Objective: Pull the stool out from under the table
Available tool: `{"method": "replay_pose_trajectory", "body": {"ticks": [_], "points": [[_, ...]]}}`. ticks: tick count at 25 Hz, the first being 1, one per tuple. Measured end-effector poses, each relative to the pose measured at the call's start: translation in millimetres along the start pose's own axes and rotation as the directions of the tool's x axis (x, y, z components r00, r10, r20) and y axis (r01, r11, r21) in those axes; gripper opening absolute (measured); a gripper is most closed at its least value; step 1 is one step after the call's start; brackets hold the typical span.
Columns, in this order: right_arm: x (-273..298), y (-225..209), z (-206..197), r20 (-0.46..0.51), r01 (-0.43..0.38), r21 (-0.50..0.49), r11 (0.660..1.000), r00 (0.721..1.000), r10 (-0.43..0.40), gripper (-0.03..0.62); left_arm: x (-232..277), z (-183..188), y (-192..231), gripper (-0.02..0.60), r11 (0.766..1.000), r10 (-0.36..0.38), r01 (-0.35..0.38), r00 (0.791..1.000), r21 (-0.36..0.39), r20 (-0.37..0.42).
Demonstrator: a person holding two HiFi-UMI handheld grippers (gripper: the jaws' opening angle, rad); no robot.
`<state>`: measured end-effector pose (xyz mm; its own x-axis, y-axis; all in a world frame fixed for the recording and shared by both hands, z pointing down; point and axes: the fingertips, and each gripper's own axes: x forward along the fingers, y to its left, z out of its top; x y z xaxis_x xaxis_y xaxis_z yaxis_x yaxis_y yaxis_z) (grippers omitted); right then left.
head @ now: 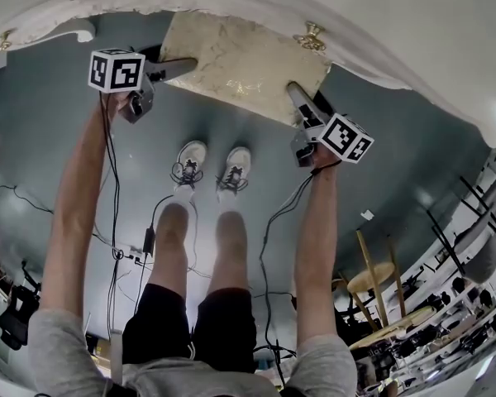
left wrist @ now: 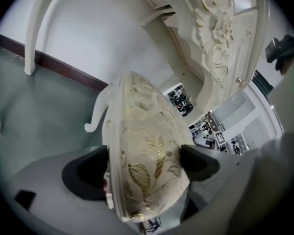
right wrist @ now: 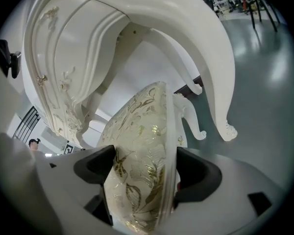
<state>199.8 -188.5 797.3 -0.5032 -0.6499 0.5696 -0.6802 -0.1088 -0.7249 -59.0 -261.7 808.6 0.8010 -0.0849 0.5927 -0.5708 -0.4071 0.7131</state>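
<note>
**Head view.** The cream upholstered stool [head: 240, 64], patterned with gold leaves, lies at the top centre of the frame. Its far part is tucked beneath the rim of the white carved table [head: 397, 48], and its near part stands out over the grey-blue floor [head: 50, 122]. The left gripper [head: 182, 66] meets the seat's left edge at upper left. The right gripper [head: 300, 99] meets the seat's right corner, just right of centre. A brass knob [head: 312, 35] sits on the table front directly above that corner. The person's white shoes [head: 211, 168] stand below the stool, near it but apart from it.

**Left gripper view.** The stool [left wrist: 147, 151] fills the lower centre, edge-on between the two black jaws of the left gripper [left wrist: 144, 168]. The jaws are spread wide, one on each side of the cushion, and their pads lie close alongside it without squeezing it. A curled white stool leg [left wrist: 95, 116] reaches the floor at centre left. The table's carved front [left wrist: 220, 43] occupies the upper right.

**Right gripper view.** The right gripper [right wrist: 144, 170] likewise straddles the stool [right wrist: 142, 146], with its jaws spread wide and the padded edge between them. A curved table leg [right wrist: 220, 97] descends at the right.
</note>
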Motion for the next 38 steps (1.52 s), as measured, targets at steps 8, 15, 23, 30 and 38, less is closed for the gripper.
{"method": "replay_pose_trajectory", "body": {"ticks": [8, 15, 23, 30, 38], "points": [[-3, -2, 2, 0.049, 0.043, -0.041, 0.998, 0.998, -0.041, 0.408, -3, 0, -7, 0.451, 0.998, 0.054, -0.054, 0.998, 0.026, 0.032], [-11, 7, 1, 0.077, 0.066, -0.05, 0.997, 0.995, -0.062, 0.408, -15, -8, -15, 0.448, 0.996, 0.084, -0.084, 0.994, 0.001, 0.068], [-35, 28, -15, 0.082, 0.081, -0.077, 0.994, 0.994, -0.074, 0.408, -44, -41, -35, 0.448, 0.992, 0.111, -0.103, 0.987, -0.066, 0.12], [-55, 41, -44, 0.064, 0.084, -0.117, 0.99, 0.995, -0.077, 0.408, -67, -87, -49, 0.448, 0.985, 0.138, -0.121, 0.98, -0.12, 0.145], [-94, 51, -99, 0.055, 0.1, -0.093, 0.991, 0.994, -0.096, 0.408, -93, -144, -73, 0.448, 0.981, 0.156, -0.138, 0.98, -0.139, 0.127]]}}
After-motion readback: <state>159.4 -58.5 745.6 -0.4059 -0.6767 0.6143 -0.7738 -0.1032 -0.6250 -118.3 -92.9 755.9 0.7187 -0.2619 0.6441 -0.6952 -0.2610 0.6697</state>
